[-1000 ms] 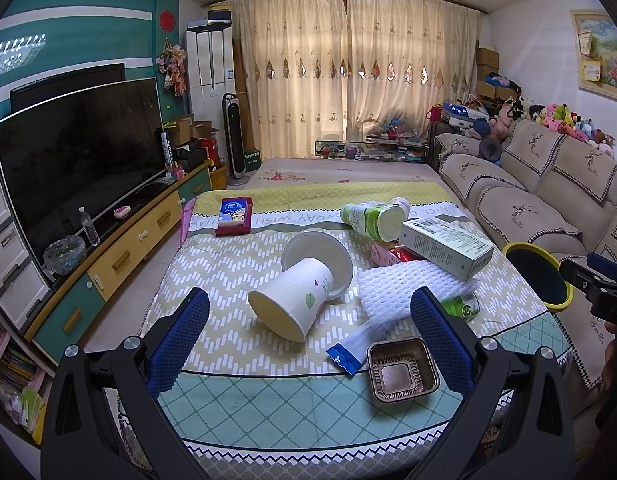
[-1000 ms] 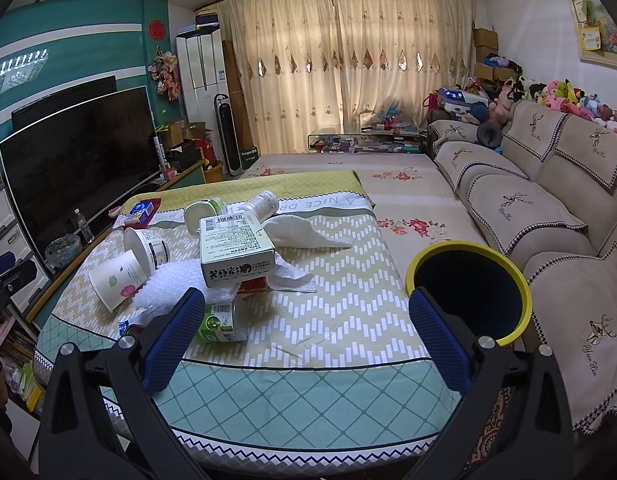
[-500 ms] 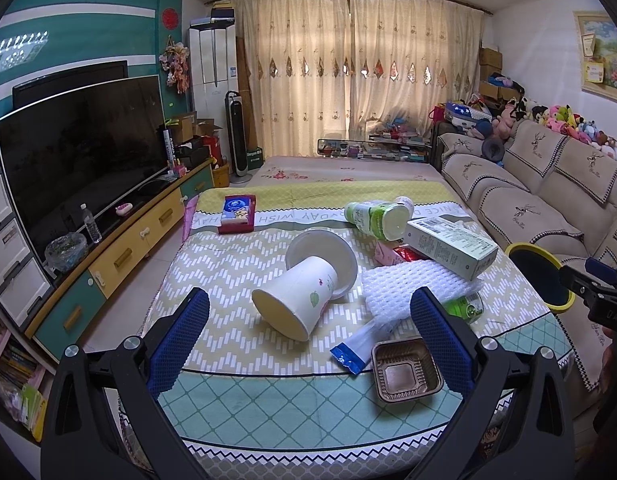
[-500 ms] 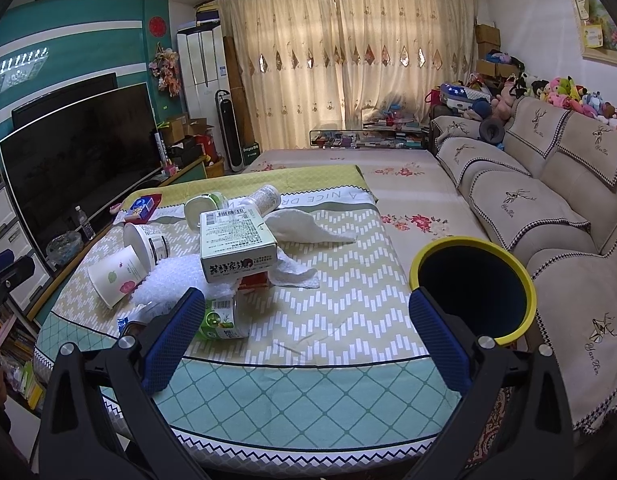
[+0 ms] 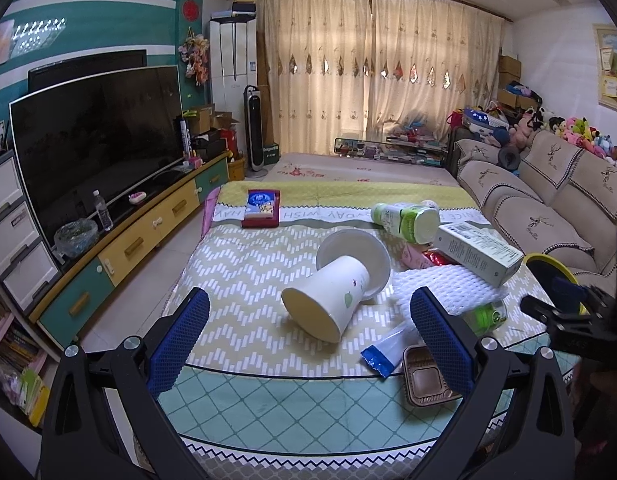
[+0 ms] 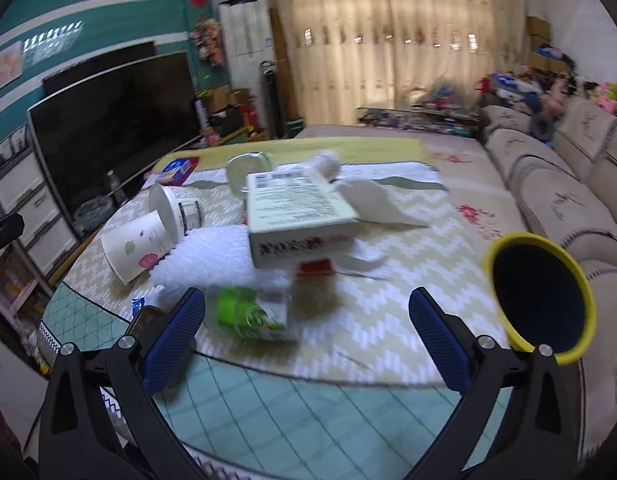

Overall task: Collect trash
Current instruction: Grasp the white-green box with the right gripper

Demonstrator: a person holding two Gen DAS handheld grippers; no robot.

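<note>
Both grippers wide open and empty over the littered table, bin waiting at its far-right edge.

The left gripper (image 5: 308,336) has its jaws spread wide with nothing between them, facing a tipped paper cup (image 5: 328,300) that lies on its side, mouth toward the camera. The right gripper (image 6: 306,336) is equally spread and empty, with a small green-labelled bottle (image 6: 252,314) lying just ahead of it, below the white foam netting (image 6: 216,256) and the cardboard carton (image 6: 296,212). The yellow-rimmed bin (image 6: 538,296) stands just beside the table (image 6: 308,400), right of the carton. All of it looks light: the cup should crush easily, so a gentle pinch across its rim seems best; the bottle, probably slick and prone to roll, is best taken across its middle.
</note>
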